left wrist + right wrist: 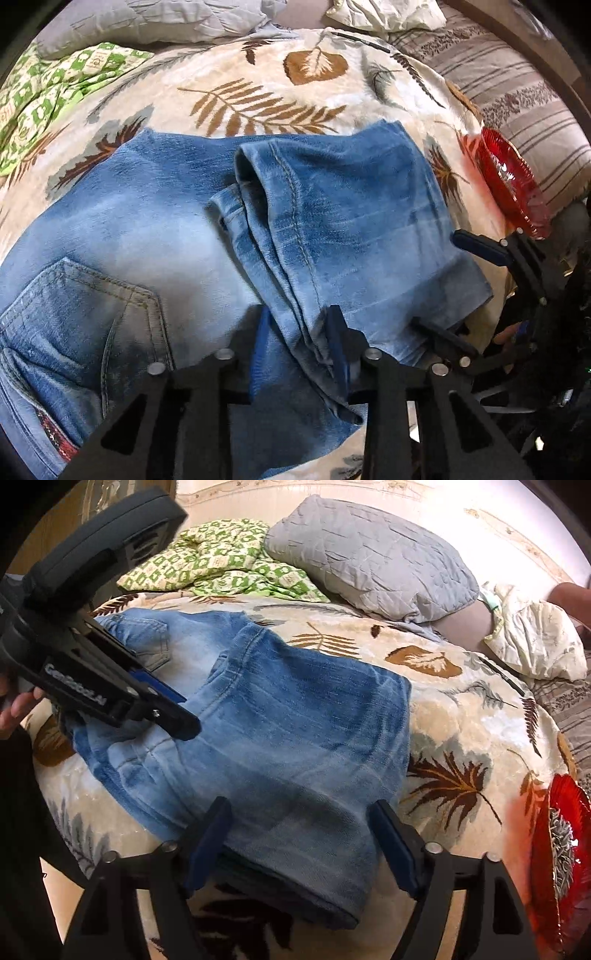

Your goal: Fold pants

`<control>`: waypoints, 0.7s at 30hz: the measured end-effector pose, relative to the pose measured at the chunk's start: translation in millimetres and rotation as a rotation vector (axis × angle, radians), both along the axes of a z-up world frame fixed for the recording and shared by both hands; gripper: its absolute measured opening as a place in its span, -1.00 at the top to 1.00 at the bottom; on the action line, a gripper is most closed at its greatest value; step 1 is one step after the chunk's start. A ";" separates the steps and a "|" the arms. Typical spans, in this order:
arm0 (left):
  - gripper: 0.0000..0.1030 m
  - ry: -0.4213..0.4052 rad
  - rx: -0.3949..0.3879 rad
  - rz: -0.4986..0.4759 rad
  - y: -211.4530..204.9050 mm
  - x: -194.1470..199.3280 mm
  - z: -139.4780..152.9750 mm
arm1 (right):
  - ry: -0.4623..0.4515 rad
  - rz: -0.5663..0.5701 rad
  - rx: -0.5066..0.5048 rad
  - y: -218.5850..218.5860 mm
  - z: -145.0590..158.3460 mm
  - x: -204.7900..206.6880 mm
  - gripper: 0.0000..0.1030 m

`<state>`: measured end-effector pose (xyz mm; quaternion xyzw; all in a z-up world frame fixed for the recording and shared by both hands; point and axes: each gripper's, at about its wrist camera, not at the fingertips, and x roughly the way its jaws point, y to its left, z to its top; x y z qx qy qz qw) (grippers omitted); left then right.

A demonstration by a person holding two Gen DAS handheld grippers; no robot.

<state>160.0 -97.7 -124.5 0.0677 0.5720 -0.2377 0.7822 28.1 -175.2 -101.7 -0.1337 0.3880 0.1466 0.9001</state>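
The left hand-held gripper (301,343) has its fingers part-closed around a bunched fold of the jeans (177,229), though a firm pinch cannot be told; the right hand-held gripper (301,834) is spread wide over the jeans' near hem, gripping nothing; the jeans lie folded on a leaf-patterned blanket (258,81) on the bed; a red dish (561,856) sits right of the jeans; a grey pillow (373,554) and green checked cloth (221,557) lie beyond them.

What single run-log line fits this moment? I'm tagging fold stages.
stage: mid-fold | jeans: doubled over on leaf-print blanket | left gripper: jaws around folded denim edge | right gripper: jaws open, straddling near corner
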 end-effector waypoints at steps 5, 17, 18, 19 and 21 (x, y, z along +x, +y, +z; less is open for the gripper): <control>-0.64 -0.096 -0.002 0.100 9.4 -3.2 27.7 | 0.001 -0.018 0.021 -4.8 1.6 0.1 -0.67; -0.64 -0.191 0.070 0.151 -16.1 40.4 40.7 | -0.063 -0.020 0.012 -4.7 26.0 -16.2 -0.67; -0.64 -0.196 0.084 0.146 -22.1 42.8 37.8 | -0.062 -0.025 0.028 -7.8 27.8 -16.3 -0.67; -0.64 -0.201 0.100 0.140 -28.3 45.9 35.0 | -0.058 -0.029 0.052 -11.9 29.2 -16.2 -0.67; -0.62 -0.227 0.152 0.124 -38.0 53.1 27.5 | -0.039 -0.035 0.099 -18.1 28.6 -14.2 -0.67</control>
